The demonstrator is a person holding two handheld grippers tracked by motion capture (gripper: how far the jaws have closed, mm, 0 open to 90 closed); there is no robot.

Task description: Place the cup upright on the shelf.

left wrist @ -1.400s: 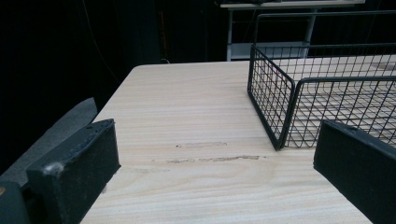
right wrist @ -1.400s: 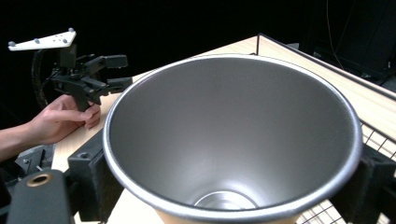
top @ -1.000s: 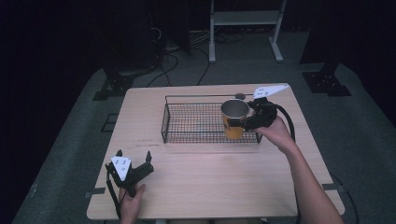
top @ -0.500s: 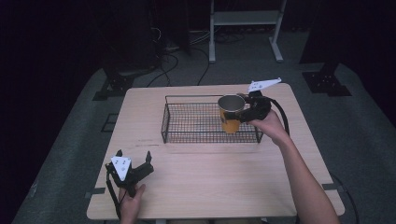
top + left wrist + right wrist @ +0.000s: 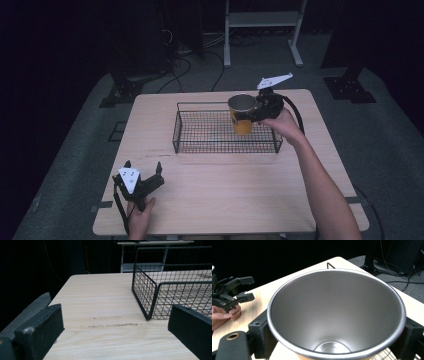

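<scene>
While right tongs (image 5: 248,114) clamp orange cup (image 5: 242,114), seemingly above wire basket (image 5: 200,131); left tongs (image 5: 144,173) gape wide on table (image 5: 225,185).

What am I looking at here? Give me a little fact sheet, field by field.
Setting: light wooden table in a dark room
Held thing: orange cup with a steel inside, empty, upright
Holder: right gripper, jaws shut on the cup's sides
Cup's place: above the black wire basket, at its right end
Basket contents: nothing seen besides the cup
Other hand: left gripper, jaws open, holding nothing, low at the near left of the table
</scene>
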